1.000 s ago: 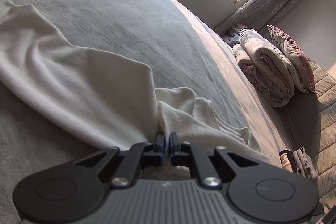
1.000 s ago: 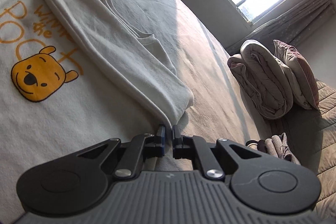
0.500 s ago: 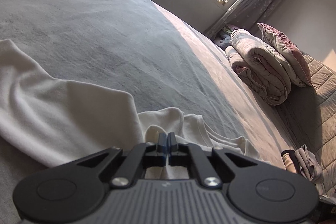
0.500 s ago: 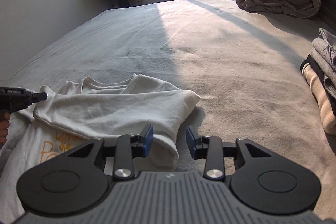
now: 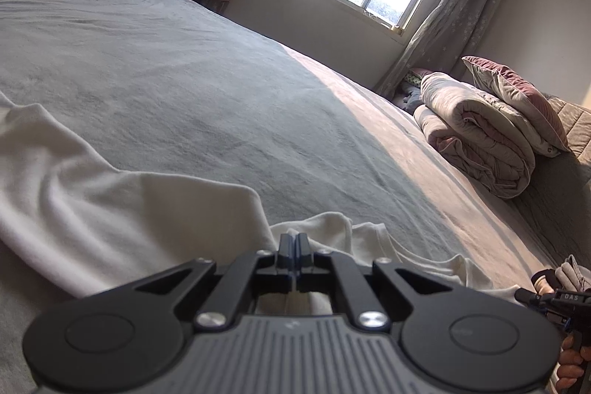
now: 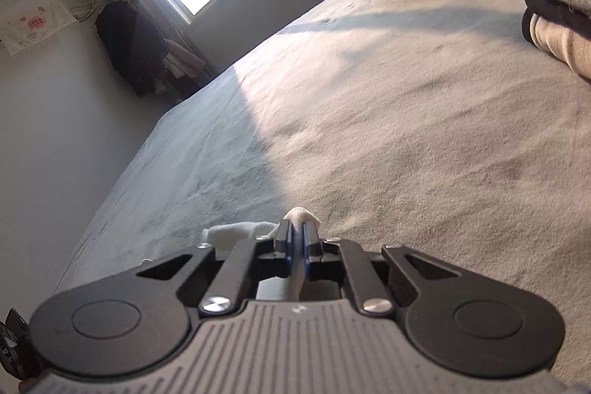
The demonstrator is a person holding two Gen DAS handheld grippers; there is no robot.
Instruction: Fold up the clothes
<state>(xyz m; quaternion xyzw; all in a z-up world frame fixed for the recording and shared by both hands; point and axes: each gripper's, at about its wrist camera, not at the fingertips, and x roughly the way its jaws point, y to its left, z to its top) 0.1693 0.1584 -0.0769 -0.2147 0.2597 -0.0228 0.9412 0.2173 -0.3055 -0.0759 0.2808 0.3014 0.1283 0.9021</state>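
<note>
Our left gripper (image 5: 293,242) clenched on white shirt (image 5: 110,205) edge, cloth pinched between its jaws. Our right gripper (image 6: 295,231) clamped on another bit of same shirt, white tuft poking past tips. Shirt spread over grey bedspread (image 5: 192,76). Rolled duvet (image 5: 476,139) and folded clothes stack (image 6: 561,6) beyond.

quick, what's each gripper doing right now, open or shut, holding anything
Left gripper: shut on the white shirt.
Right gripper: shut on a fold of the shirt.
</note>
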